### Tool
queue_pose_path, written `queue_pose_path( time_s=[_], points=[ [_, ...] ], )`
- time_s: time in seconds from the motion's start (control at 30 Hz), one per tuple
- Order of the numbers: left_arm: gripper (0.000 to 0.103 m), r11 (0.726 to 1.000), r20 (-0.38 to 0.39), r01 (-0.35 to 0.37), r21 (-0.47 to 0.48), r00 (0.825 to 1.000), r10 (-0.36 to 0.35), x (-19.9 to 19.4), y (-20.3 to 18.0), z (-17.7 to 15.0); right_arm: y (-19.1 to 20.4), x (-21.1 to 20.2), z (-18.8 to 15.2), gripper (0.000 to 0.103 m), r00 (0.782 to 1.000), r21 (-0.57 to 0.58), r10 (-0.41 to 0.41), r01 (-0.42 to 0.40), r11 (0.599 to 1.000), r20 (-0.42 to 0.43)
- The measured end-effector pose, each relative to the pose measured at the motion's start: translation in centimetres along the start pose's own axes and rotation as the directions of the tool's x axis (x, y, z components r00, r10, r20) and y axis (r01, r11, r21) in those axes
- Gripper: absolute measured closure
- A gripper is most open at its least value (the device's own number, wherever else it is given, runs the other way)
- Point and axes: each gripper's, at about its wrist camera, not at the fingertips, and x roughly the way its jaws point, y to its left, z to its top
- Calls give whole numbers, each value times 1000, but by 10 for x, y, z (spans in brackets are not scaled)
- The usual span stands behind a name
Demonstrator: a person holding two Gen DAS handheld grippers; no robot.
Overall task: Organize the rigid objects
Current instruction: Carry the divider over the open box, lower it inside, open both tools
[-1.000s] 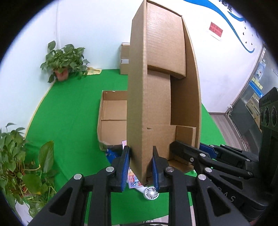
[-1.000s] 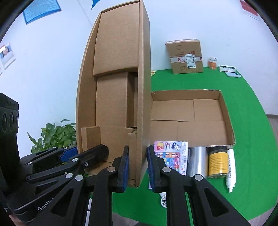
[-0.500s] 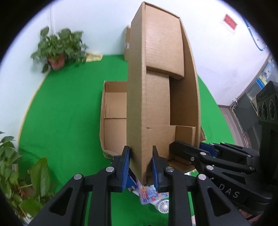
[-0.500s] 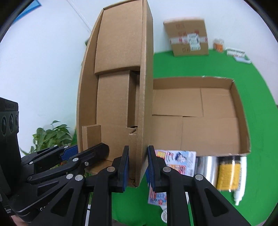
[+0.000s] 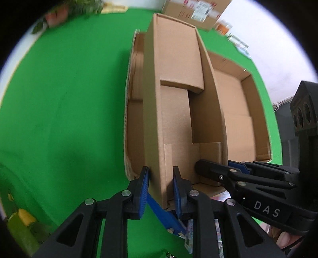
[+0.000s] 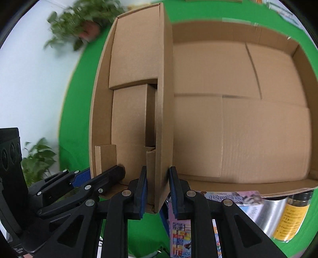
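A narrow open cardboard box (image 5: 174, 79) hangs tilted over a large shallow cardboard box (image 5: 238, 99) on the green cloth. My left gripper (image 5: 161, 190) is shut on its left wall. In the right wrist view my right gripper (image 6: 158, 190) is shut on the opposite wall of the narrow box (image 6: 135, 59). Each gripper shows in the other's view: the right one (image 5: 238, 178) at the near end, the left one (image 6: 89, 182) at lower left. The large box (image 6: 258, 129) has a bare floor. A colourful pack (image 6: 228, 196), a silver can (image 6: 272, 210) and a yellow-labelled jar (image 6: 290, 218) lie in front of it.
A sealed carton (image 5: 196, 12) and small items stand at the far edge of the cloth. Potted plants (image 6: 79, 23) stand at the back left, another plant (image 6: 37, 160) at the near left. A blue flat object (image 5: 165, 216) lies under my left fingers.
Both grippers have come down and tipped forward with the narrow box. The large open box now fills the view beneath it, and the wall has dropped out of sight.
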Motion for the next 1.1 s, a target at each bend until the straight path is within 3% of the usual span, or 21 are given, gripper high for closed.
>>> queue_pose_path(
  time_s=[0.17, 0.4, 0.6, 0.7, 0.77, 0.8, 0.87, 0.9, 0.97, 1.1],
  points=[
    [78, 999, -9, 45, -20, 999, -45, 14, 10, 3, -4, 42, 19, 88, 997, 57, -20, 25, 998, -72],
    [78, 999, -30, 37, -2, 999, -37, 17, 17, 23, 6, 66, 49, 88, 996, 61, -29, 34, 998, -83],
    [78, 999, 5, 24, -23, 1000, -24, -1, 32, 28, 12, 85, 55, 87, 992, 63, -31, 39, 997, -120],
    [78, 999, 25, 21, -38, 999, -20, -6, 41, 27, 19, 96, 52, 73, 988, 53, 7, 1, 999, -152],
    [76, 998, 13, 27, -50, 1000, -26, 0, 46, 26, 19, 101, 52, 52, 982, 78, 77, -65, 995, -170],
    [76, 998, -3, 27, -51, 1000, -27, 5, 47, 26, 19, 99, 52, 51, 983, 84, 99, -87, 993, -155],
    [76, 999, -30, 28, -46, 999, -29, 15, 48, 26, 21, 96, 55, 50, 990, 57, 68, -62, 996, -125],
    [76, 998, -42, 48, -44, 998, -50, 21, 47, 25, 22, 98, 56, 53, 991, 50, 48, -42, 998, -126],
    [76, 995, -71, 82, -50, 994, -86, 29, 47, 21, 22, 110, 58, 90, 987, 50, 32, -24, 998, -156],
    [77, 998, -80, 53, -23, 995, -54, 37, 40, 14, 29, 117, 57, 90, 990, 32, 24, -20, 999, -140]
  ],
)
